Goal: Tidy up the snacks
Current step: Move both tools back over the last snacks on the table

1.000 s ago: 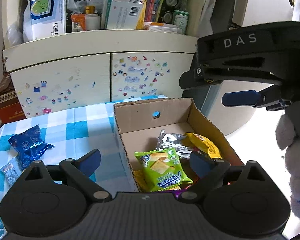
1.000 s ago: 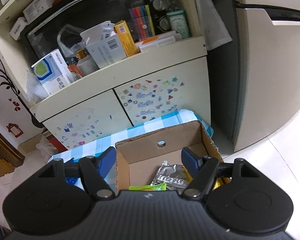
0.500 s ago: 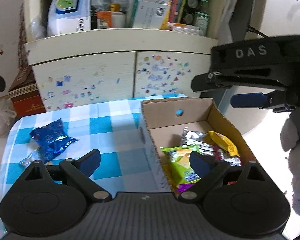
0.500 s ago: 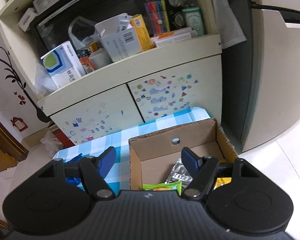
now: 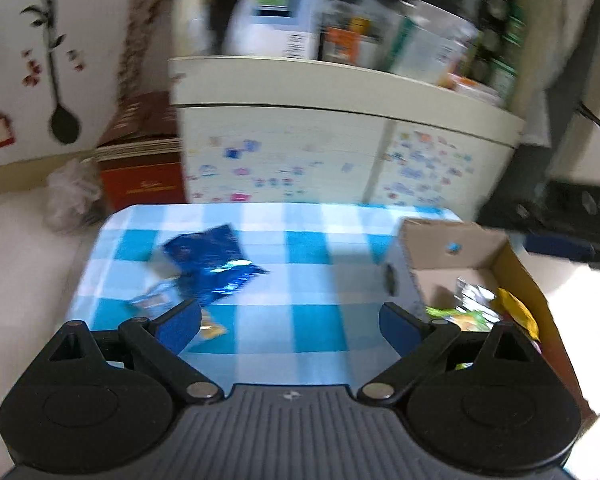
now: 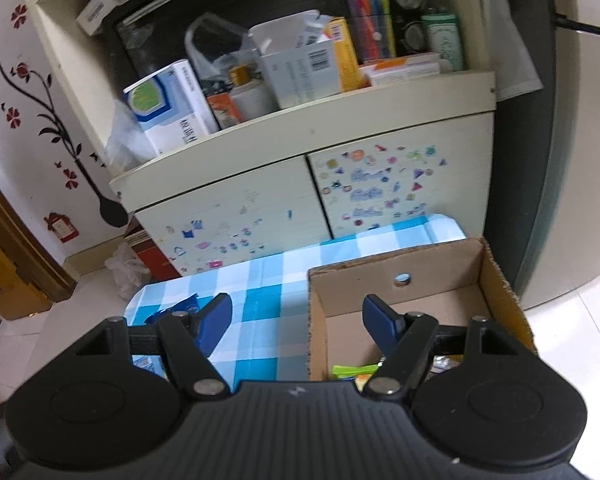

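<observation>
A cardboard box (image 5: 524, 268) (image 6: 496, 276) stands at the right end of a blue-and-white checked table (image 5: 300, 256) (image 6: 260, 280). Inside lie a green packet (image 5: 456, 316) (image 6: 354, 370), a silver packet (image 5: 474, 292) and a yellow packet (image 5: 516, 312). A dark blue packet (image 5: 212, 260) (image 6: 186, 306) lies on the cloth at the left, with a pale packet (image 5: 156, 298) and a small orange one (image 5: 212, 330) beside it. My left gripper (image 5: 290, 324) is open above the cloth, between the blue packet and the box. My right gripper (image 6: 296, 320) is open over the box's left wall, holding nothing.
A cream cabinet (image 5: 340, 128) (image 6: 300, 152) with stickers stands behind the table, its shelf crowded with boxes and bottles. A red-brown carton (image 5: 144, 168) and a crumpled plastic bag (image 5: 72, 196) sit on the floor at the left. Dark furniture stands at the right (image 6: 516, 160).
The left gripper has swung left, away from above the box toward the blue packet on the cloth. The right gripper has drifted left too. Both stay open and empty.
</observation>
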A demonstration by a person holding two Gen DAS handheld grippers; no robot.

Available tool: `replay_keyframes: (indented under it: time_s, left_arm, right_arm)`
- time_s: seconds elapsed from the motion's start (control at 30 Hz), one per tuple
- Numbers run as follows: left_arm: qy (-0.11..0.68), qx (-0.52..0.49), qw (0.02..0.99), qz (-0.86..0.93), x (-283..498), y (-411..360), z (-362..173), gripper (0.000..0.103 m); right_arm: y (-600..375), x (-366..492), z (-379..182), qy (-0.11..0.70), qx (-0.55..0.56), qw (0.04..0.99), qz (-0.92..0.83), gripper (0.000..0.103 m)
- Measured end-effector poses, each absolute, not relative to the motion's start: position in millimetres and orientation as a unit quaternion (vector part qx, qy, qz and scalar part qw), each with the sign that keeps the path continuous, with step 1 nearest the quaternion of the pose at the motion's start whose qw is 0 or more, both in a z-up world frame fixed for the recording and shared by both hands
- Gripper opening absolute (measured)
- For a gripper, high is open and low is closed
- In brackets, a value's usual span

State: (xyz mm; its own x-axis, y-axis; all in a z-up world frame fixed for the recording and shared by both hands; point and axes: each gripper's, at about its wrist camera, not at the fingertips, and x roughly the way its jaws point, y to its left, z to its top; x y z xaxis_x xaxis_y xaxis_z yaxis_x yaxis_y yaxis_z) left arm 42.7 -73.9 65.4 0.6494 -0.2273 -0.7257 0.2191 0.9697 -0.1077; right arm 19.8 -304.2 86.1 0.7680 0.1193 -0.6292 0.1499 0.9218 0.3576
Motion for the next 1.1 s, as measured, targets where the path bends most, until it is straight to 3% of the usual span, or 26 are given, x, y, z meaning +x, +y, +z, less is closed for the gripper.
replay_keyframes:
  time_s: [0.37, 1.1]
  left_arm:
    - [0.424, -0.048, 0.904, -0.031, 76.7, 4.2, 45.8, 0.098]
    - [0.465, 0.003, 0.885, -0.040, 126.2, -24.3, -35.6, 0.098]
  right_arm:
    - [-287.3, 26.3, 86.3, 0.343, 0.190, 0.920, 0.021, 0.073]
    - [-249.3, 45.7, 64.7, 0.376, 0.147, 0.913, 0.055, 0.074]
